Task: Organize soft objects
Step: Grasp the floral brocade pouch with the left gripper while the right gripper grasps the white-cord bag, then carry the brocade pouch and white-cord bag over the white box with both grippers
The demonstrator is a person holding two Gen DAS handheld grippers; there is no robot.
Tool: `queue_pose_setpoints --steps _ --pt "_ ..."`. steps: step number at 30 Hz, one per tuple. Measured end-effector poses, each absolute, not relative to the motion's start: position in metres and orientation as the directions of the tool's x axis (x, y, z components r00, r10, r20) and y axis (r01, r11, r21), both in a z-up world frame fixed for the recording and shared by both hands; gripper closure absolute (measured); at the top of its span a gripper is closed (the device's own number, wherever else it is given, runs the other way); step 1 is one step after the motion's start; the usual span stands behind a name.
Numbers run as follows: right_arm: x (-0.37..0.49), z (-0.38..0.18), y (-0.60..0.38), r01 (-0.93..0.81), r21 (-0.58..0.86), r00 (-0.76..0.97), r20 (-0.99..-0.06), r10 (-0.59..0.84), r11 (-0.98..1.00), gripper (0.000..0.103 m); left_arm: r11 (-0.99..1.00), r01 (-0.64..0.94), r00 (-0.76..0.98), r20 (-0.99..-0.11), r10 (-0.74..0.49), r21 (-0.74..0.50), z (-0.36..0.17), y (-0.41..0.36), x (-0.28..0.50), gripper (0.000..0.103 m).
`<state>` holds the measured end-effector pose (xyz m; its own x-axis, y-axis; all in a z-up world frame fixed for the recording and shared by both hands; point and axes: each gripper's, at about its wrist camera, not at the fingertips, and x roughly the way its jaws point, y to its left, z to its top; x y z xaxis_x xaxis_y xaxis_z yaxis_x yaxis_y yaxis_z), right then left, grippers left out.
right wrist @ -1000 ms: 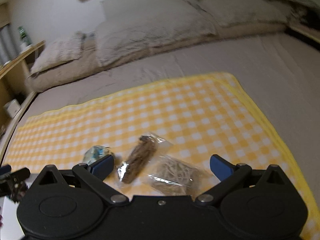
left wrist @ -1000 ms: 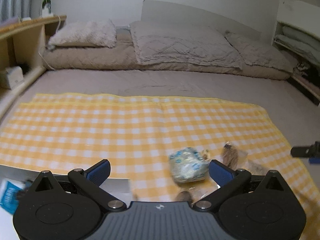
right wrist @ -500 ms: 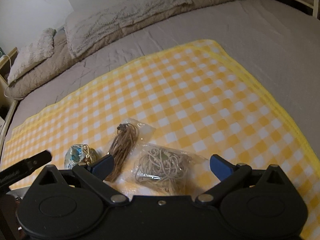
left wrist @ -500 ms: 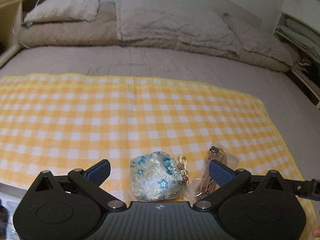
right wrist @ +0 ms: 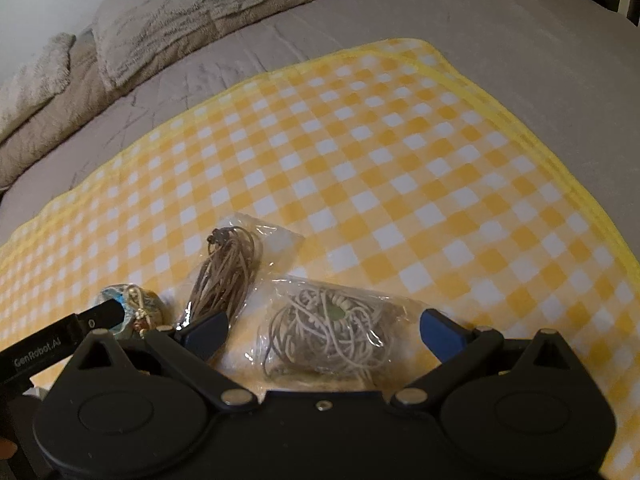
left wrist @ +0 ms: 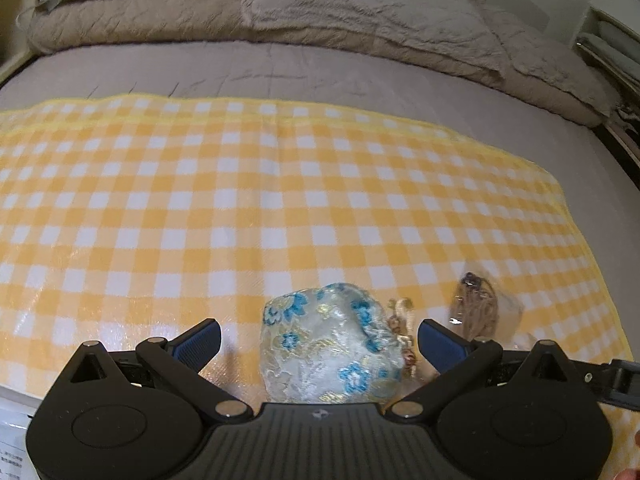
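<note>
Both grippers sit low over the near edge of the yellow checked cloth [left wrist: 248,200] spread on the bed.

L gripper [left wrist: 319,338]: jaws wide, nothing held. The floral brocade pouch [left wrist: 330,354] lies right between the blue pads [left wrist: 200,338], centred, rounded w/ no clear long axis; its gold drawstring tassel [left wrist: 402,332] hangs off the right-hand side, close to the right pad. There's a gap on both sides, so no contact yet as far as I can tell.

R gripper [right wrist: 323,330]: also wide, empty. The clear bag of pale tangled cord [right wrist: 328,334] lies between its fingers, long axis roughly across the jaw line, closer to the right finger than the left. The bag of brown cord [right wrist: 228,268] lies just left of it, long axis pointing away and slightly right; its near end sits by the left pad, bags touching or nearly so. In the R view the L gripper's finger reaches the pouch, so the two tools work just beside each other.

Judgement: each hand is lined up on its own item; L on pouch is best centred. For R, closing could catch the brown bag's corner too, so shifting right a bit looks safer.
</note>
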<state>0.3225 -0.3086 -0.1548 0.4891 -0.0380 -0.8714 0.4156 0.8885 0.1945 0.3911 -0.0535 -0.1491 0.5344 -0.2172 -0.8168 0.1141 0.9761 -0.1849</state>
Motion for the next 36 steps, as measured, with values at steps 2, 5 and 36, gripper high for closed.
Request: queue_pose_setpoints --steps 2,5,36 --pt "0.328 -0.160 -0.306 0.425 0.183 0.478 -0.877 -0.048 0.886 0.000 0.975 0.096 0.525 -0.822 -0.221 -0.201 -0.155 -0.051 0.394 0.000" --pt "0.335 -0.166 -0.300 0.423 0.167 0.466 -0.883 -0.056 0.891 0.000 0.970 0.085 0.511 -0.826 -0.237 -0.226 -0.162 -0.047 0.397 0.002" --pt "0.309 -0.137 -0.294 0.356 0.138 0.453 -0.891 -0.041 0.924 0.039 0.945 0.173 0.566 -0.757 -0.327 -0.279 -0.119 -0.054 0.360 0.064"
